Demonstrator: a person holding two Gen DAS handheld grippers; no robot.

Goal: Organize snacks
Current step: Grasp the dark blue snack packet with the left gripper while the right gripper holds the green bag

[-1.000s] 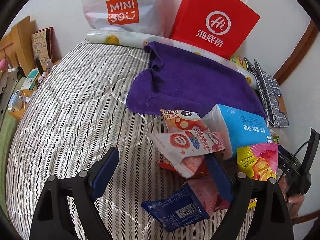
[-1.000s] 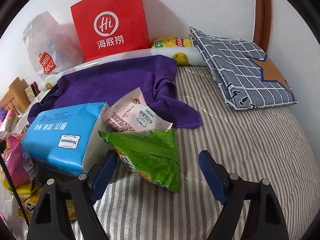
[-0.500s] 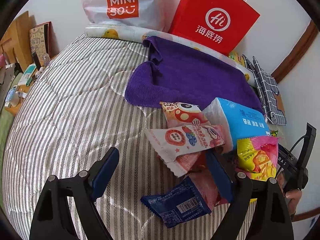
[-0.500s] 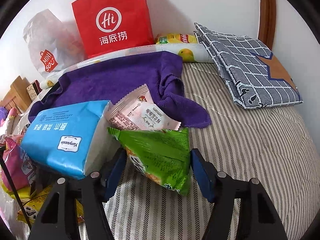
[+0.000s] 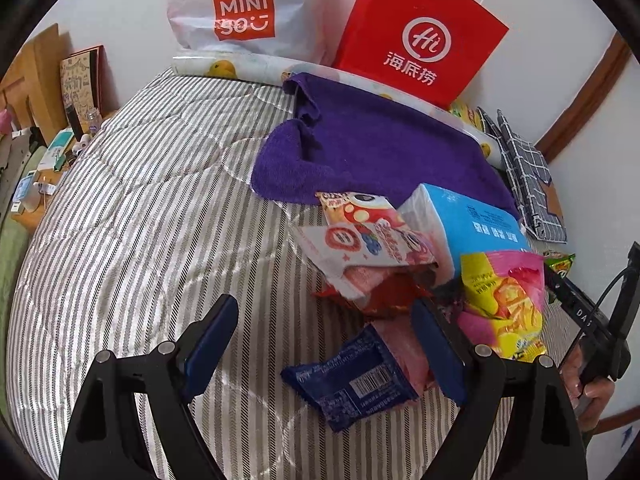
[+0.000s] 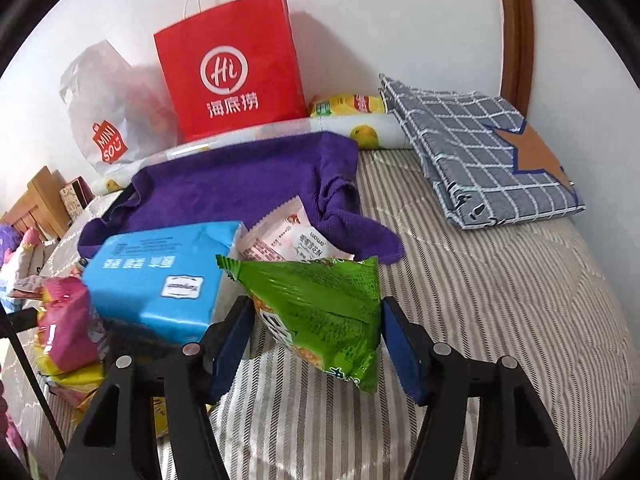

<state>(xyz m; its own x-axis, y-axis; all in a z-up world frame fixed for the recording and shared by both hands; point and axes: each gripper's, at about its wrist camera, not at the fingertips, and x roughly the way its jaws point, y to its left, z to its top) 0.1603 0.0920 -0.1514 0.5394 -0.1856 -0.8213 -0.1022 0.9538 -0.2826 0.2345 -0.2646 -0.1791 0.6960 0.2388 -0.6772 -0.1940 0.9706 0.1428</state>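
A pile of snack packets lies on a striped bed. My right gripper (image 6: 318,340) has closed on the green snack bag (image 6: 320,312), its blue pads against both sides. Behind it lie a white-pink packet (image 6: 288,236) and a blue tissue pack (image 6: 160,276). My left gripper (image 5: 324,344) is open and empty above the bed, with a dark blue packet (image 5: 356,380) between its fingers below. Nearby lie a white-red packet (image 5: 360,248), a pink-yellow bag (image 5: 500,304) and the blue tissue pack (image 5: 472,228).
A purple towel (image 5: 380,148) lies behind the pile. A red paper bag (image 6: 232,68) and a white Miniso bag (image 5: 244,8) stand at the wall. A checked grey cloth (image 6: 480,148) lies at the right. A cluttered wooden shelf (image 5: 36,120) stands left.
My right gripper has moved forward and closed its fingers around the green bag. My left gripper has shifted slightly and stays open.
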